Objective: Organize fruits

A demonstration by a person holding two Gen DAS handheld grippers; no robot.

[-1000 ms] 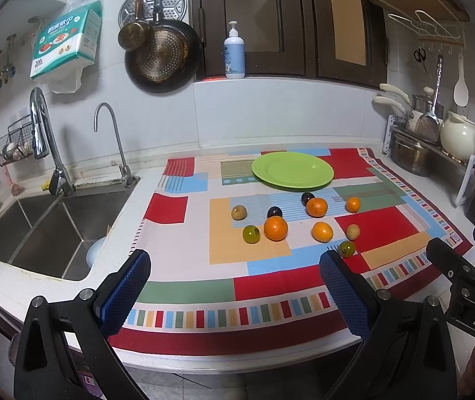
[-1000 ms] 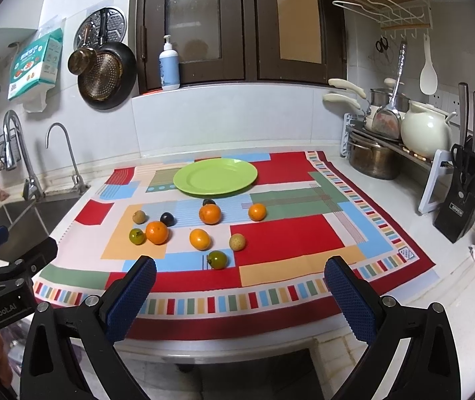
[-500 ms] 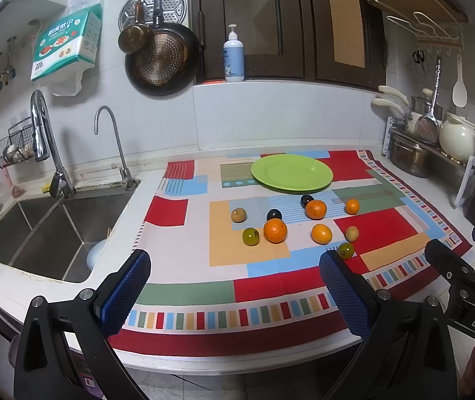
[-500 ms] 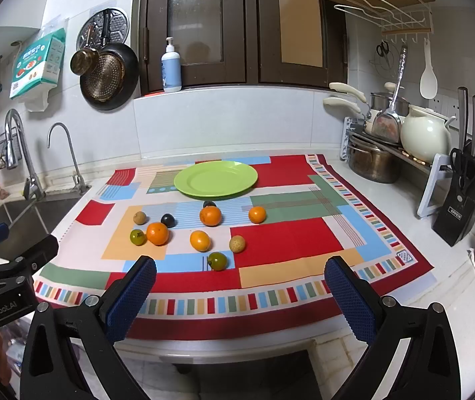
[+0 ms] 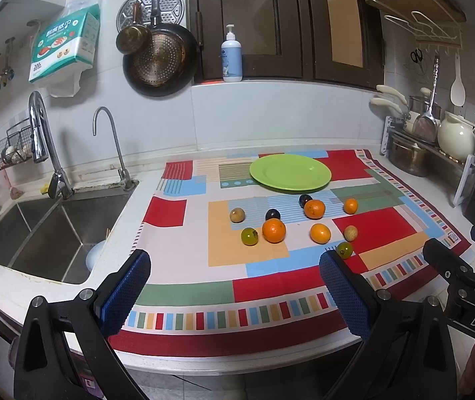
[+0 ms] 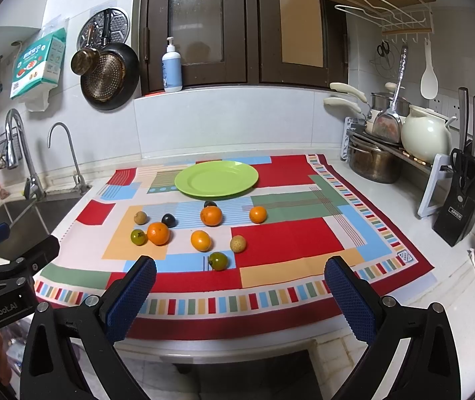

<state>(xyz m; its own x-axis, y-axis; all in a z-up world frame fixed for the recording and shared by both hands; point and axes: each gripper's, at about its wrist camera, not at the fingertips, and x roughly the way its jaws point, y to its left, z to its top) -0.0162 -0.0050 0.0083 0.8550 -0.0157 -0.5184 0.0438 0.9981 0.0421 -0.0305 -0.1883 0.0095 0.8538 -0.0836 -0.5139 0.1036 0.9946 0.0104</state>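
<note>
An empty green plate (image 5: pixel 290 171) (image 6: pixel 216 178) lies at the back of a colourful mat (image 5: pixel 184 280) (image 6: pixel 290 236). Several small fruits lie loose in front of it: oranges (image 5: pixel 273 230) (image 6: pixel 158 233), dark plums (image 5: pixel 272 214) (image 6: pixel 169 220), green fruits (image 5: pixel 344 249) (image 6: pixel 218 260) and tan ones (image 5: pixel 237 215) (image 6: pixel 238 243). My left gripper (image 5: pixel 234 290) is open and empty over the mat's front edge. My right gripper (image 6: pixel 240 296) is open and empty, also at the front edge. Each gripper shows at the side of the other's view.
A steel sink (image 5: pixel 47 230) with two taps lies left of the mat. A pot rack with a white kettle (image 6: pixel 425 138) and a knife block (image 6: pixel 460 196) stand at the right. A pan (image 5: pixel 160 60) hangs on the wall and a soap bottle (image 5: pixel 231 56) stands on the ledge.
Both views have shifted only slightly; the grippers stay open and the fruits have not moved.
</note>
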